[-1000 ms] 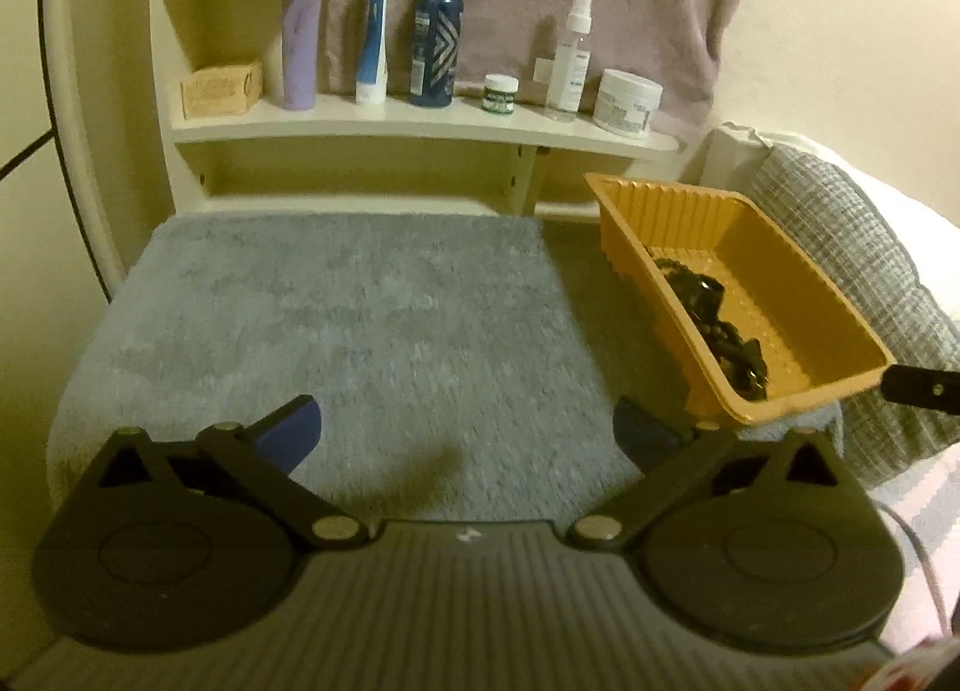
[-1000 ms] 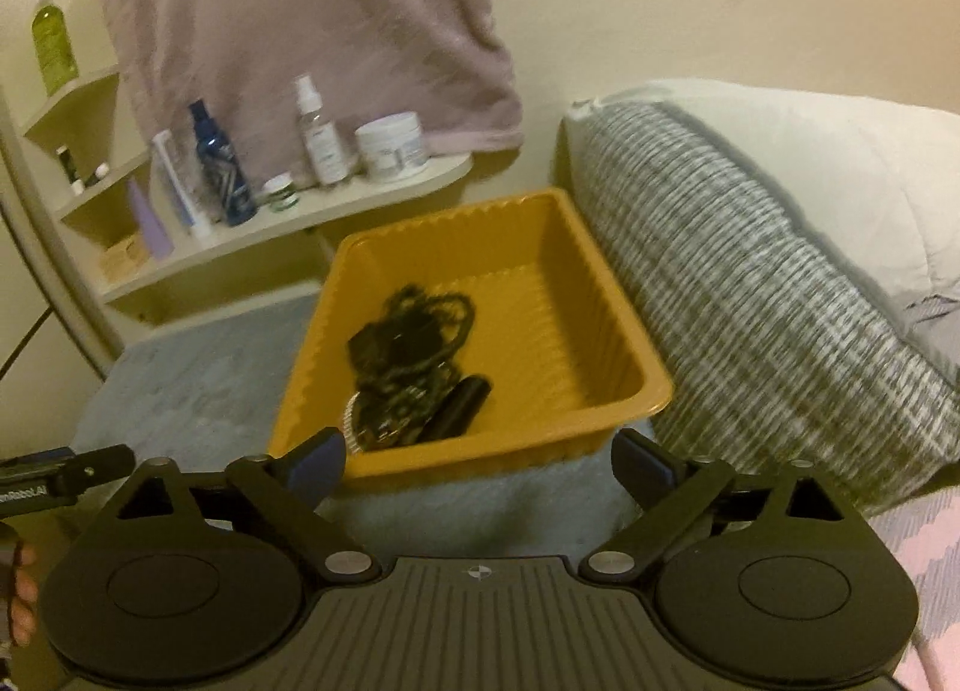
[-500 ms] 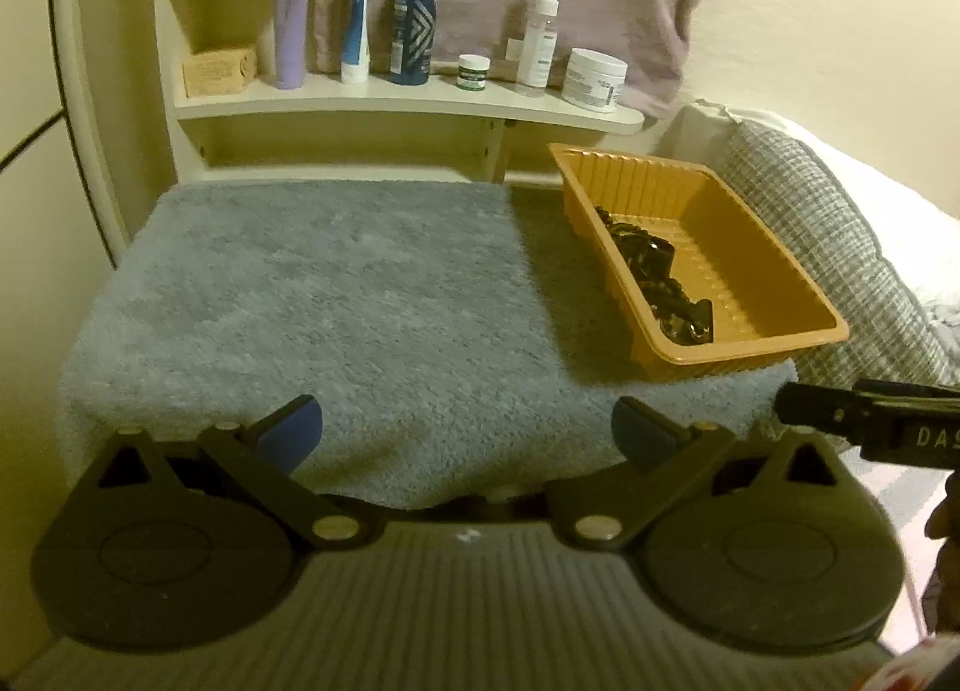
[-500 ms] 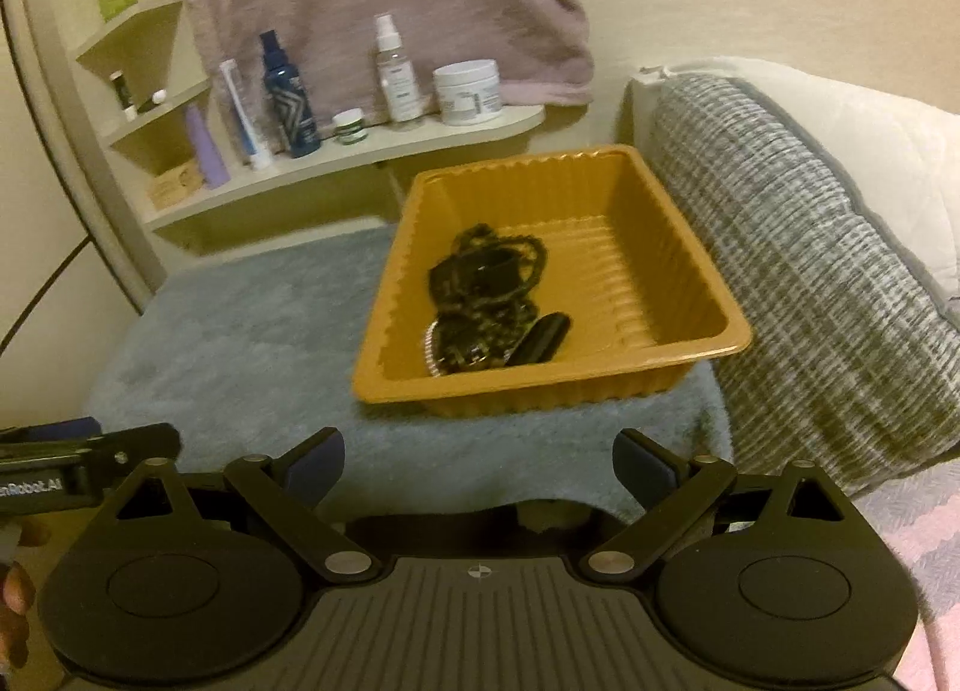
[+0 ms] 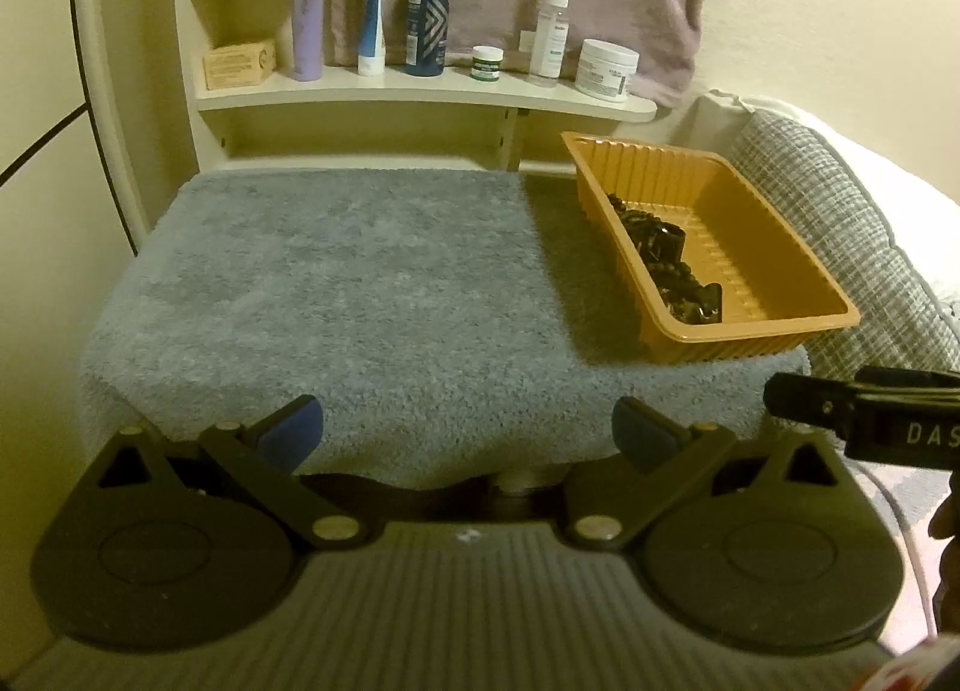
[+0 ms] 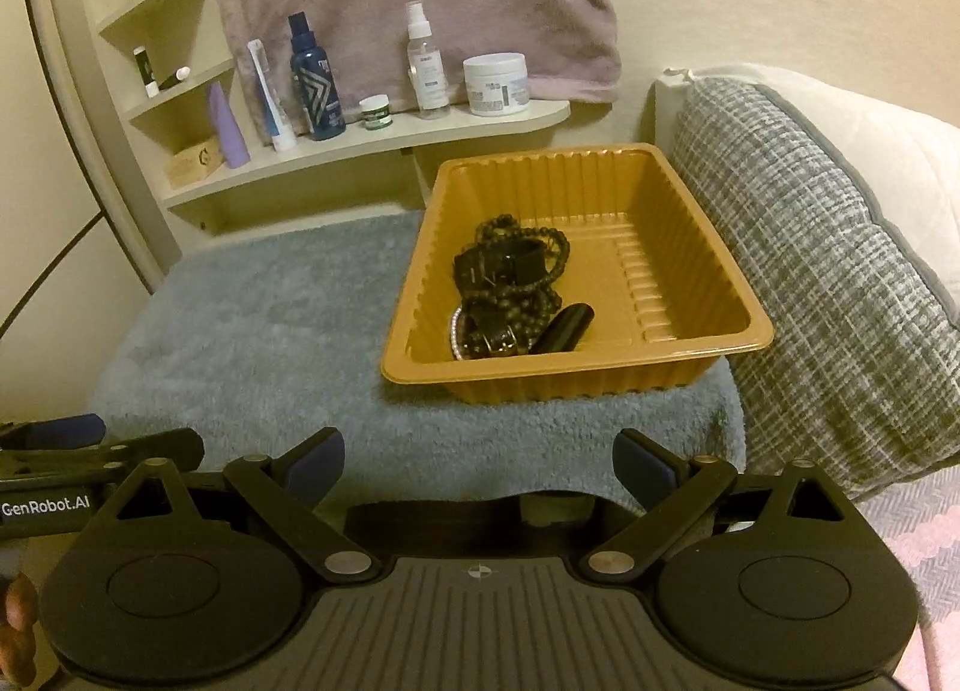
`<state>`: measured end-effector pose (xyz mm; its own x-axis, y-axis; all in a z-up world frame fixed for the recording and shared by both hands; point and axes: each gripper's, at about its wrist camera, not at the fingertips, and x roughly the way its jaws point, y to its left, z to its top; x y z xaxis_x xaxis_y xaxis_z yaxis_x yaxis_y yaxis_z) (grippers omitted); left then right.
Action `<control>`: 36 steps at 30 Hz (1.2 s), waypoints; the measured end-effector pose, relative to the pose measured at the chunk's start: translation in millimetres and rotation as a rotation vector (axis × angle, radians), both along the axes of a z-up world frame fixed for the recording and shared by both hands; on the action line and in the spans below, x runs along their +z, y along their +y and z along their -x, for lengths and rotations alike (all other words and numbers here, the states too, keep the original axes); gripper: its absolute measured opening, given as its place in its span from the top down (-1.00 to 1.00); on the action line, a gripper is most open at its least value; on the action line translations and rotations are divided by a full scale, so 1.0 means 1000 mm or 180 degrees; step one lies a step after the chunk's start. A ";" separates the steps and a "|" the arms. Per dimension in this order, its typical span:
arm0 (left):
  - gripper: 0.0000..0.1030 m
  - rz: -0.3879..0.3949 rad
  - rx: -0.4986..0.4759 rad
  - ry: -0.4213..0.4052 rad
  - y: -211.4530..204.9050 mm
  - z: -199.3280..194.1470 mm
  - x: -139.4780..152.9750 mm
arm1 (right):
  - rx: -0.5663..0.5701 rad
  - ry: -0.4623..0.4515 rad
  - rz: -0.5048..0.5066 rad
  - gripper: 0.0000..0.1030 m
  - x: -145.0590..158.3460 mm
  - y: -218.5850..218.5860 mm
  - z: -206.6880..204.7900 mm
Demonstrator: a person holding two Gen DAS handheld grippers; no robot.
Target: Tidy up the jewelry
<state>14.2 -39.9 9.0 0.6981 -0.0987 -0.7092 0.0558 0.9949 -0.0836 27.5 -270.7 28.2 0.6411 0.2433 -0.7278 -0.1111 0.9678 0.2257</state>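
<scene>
Everything is being placed rel. to the orange tray (image 6: 600, 373), which is sitting at one corner of the grey mat (image 5: 360, 283), next to the checked cushion (image 6: 828, 283), prob. so the rest of the mat is being left free as sorting space. The jewelry (image 6: 510, 289) is lying piled inside the tray, toward its shelf-side wall: beaded strands, approx. 2 dark strap-like pieces, 1 pale sparkly band and 1 dark cylinder are being counted, though the tangle is hiding an exact no. No pieces are being seen on the mat outside the tray. 2 grippers are being held short of the mat's near edge: left gripper (image 5: 468, 430) w/ fingers spread wide, nothing between them; right gripper (image 6: 480, 460) likewise wide and holding nothing, facing the tray. Whether the pile is sorted or awaiting sorting can't be told.
</scene>
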 end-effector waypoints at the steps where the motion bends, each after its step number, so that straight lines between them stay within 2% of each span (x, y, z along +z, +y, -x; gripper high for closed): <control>1: -0.98 0.0000 0.0003 -0.0004 0.000 0.000 0.000 | 0.0000 0.0001 0.0001 -0.86 0.000 0.000 0.000; 36: -0.99 0.0031 0.0022 -0.0044 0.004 0.004 0.002 | 0.0021 -0.0021 0.0007 -0.86 0.001 0.003 0.001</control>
<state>10.0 -36.4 10.8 0.7084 -0.1007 -0.6986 0.0500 0.9944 -0.0926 26.8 -268.0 29.3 0.6444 0.2459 -0.7241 -0.1189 0.9676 0.2228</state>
